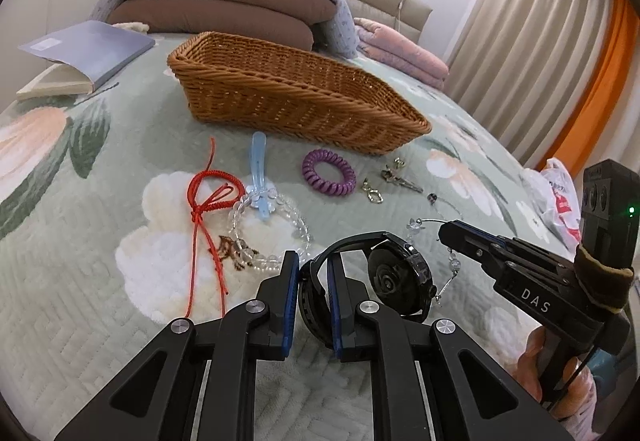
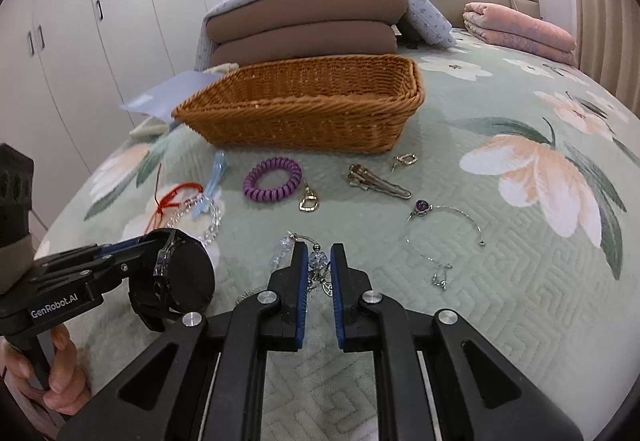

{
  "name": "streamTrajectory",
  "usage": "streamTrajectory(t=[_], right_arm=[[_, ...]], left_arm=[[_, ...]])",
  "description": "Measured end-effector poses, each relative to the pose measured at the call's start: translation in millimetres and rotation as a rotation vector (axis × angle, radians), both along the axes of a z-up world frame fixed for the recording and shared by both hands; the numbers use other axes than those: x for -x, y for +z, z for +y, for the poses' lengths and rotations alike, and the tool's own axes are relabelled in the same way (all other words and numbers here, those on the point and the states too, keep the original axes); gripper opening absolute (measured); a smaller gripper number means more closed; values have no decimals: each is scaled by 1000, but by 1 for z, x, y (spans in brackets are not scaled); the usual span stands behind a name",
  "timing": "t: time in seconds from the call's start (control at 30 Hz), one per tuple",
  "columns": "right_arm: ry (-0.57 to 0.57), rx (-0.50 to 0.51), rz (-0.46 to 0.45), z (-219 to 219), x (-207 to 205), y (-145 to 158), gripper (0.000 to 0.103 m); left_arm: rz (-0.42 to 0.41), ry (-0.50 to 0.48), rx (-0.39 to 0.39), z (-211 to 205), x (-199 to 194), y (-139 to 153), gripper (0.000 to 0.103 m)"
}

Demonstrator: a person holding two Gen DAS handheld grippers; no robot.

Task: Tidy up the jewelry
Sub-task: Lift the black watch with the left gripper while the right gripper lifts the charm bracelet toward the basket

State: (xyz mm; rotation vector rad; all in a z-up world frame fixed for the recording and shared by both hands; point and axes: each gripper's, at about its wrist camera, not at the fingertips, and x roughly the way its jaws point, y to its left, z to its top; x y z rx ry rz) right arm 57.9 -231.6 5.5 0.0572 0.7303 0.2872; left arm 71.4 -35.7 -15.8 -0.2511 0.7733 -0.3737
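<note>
My left gripper is shut on the strap of a black watch, held just above the floral bedspread. My right gripper is shut on a wire bangle with crystal beads; its tip sits right of the watch. An empty wicker basket stands behind. In front of it lie a red cord bracelet, a blue hair clip, a clear bead bracelet, a purple coil hair tie, gold earrings, a metal clip and a silver bracelet with a purple stone.
A blue folder lies left of the basket. Stacked brown cushions and a folded pink blanket sit at the headboard. A plastic bag rests at the bed's right edge. White wardrobes line the left wall.
</note>
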Motion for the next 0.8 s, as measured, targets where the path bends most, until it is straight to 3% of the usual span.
streamTrajectory(t=[0.33, 0.47, 0.8], right_arm=[[-26, -66, -70, -9, 8, 25, 13], [-36, -41, -109, -8, 9, 44, 13], [-53, -72, -202, -14, -9, 103, 13]], left_arm=[[-57, -3, 37, 6, 5, 16, 14], [-54, 8, 64, 11, -5, 27, 14], [-127, 11, 95, 18, -42, 81, 14]])
